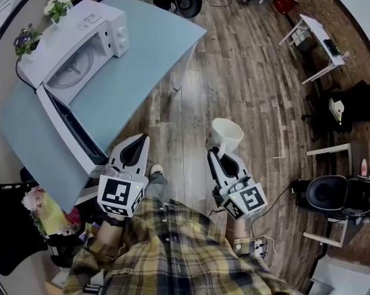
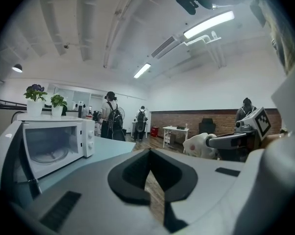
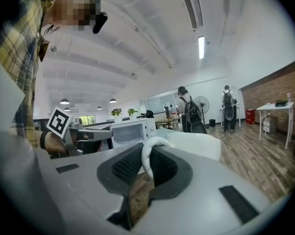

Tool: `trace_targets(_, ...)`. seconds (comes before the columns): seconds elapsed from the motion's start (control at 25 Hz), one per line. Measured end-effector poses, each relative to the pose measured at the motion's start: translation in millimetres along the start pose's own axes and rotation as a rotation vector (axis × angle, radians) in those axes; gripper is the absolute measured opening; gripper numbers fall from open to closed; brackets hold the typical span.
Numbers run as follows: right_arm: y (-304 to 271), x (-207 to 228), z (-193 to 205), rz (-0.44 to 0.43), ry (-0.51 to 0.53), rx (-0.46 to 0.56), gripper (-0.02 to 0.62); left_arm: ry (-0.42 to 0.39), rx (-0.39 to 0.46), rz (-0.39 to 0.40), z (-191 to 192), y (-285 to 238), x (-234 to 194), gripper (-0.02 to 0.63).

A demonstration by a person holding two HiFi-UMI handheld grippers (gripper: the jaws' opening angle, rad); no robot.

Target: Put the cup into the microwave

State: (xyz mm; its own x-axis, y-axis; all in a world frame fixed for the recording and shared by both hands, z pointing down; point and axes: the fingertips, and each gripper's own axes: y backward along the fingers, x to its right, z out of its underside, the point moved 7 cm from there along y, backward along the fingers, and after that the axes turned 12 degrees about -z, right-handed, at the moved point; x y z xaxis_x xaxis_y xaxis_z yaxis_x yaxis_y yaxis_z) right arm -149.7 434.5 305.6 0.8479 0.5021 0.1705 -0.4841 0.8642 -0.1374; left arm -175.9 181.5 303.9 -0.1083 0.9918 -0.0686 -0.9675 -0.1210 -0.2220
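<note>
The white microwave [image 1: 80, 42] stands on the light blue table [image 1: 154, 48] at the upper left, and its door [image 1: 68, 134] hangs open toward me. My right gripper [image 1: 217, 155] is shut on the handle [image 3: 150, 153] of the white cup [image 1: 227, 134] and holds it over the wooden floor, to the right of the table. The cup's body [image 3: 194, 143] shows just beyond the jaws. My left gripper [image 1: 137, 143] is beside the open door's near end, its jaws together with nothing in them. In the left gripper view the microwave [image 2: 49, 146] is at the left and the cup [image 2: 199, 145] at the right.
Two potted plants [image 1: 40, 23] stand beside the microwave at the table's far edge. Two people with backpacks [image 2: 112, 121] stand far back. A white desk [image 1: 317, 45], black chairs [image 1: 332, 192] and a red stool [image 1: 286, 2] are on the floor to the right.
</note>
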Motion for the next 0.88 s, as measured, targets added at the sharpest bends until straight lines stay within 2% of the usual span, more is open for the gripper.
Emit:
trace_targets(0.4,-66,41,-16,-0.052,-0.001,0.001,0.044,0.02,0.004,-0.02,-11,-49,-30,-0.009)
trace_targets(0.88,-142,55,-23,-0.173,0.018,-0.031,0.044,0.069,0.017,-0.088,-7,-58,-62,-0.009)
